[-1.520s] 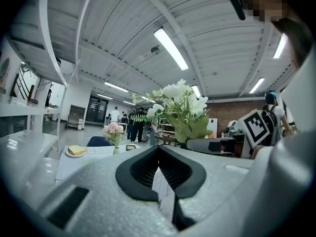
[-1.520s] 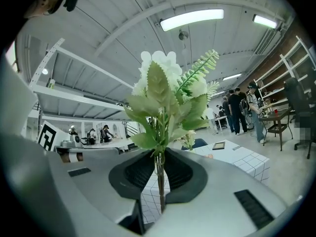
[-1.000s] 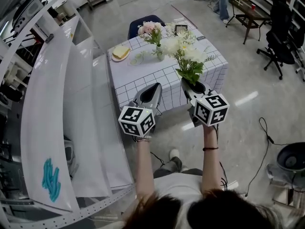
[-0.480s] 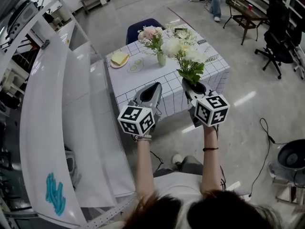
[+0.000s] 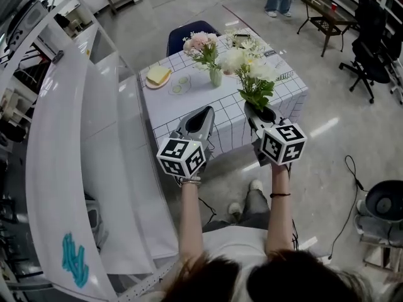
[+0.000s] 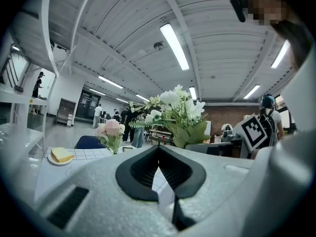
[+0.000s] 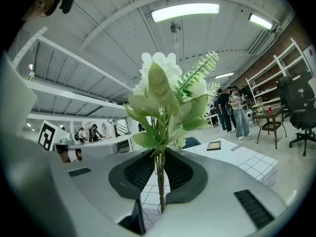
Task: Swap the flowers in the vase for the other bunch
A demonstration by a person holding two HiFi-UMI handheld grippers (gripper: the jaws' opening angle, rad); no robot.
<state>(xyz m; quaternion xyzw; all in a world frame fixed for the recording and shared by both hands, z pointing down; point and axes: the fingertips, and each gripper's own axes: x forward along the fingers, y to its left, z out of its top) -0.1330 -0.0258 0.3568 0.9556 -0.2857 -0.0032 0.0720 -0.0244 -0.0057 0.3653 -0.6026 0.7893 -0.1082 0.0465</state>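
R gripper is clamped on the stems of the white bunch, held upright centre-right of head view, at the near edge of the table. In its own view the stems run btw the pads low down, leaves above. L gripper is closed w/ nothing in it, centre frame, beside R. Pink bunch sits in the vase, upper centre, w/ a plate to its left. Both bunches prob light & top-heavy, stems thin & bendy, so grip the stems as a bundle, never the heads. For pink: take stems just above vase rim, pull straight up. Vase looks small, could tip or lift w/ it.
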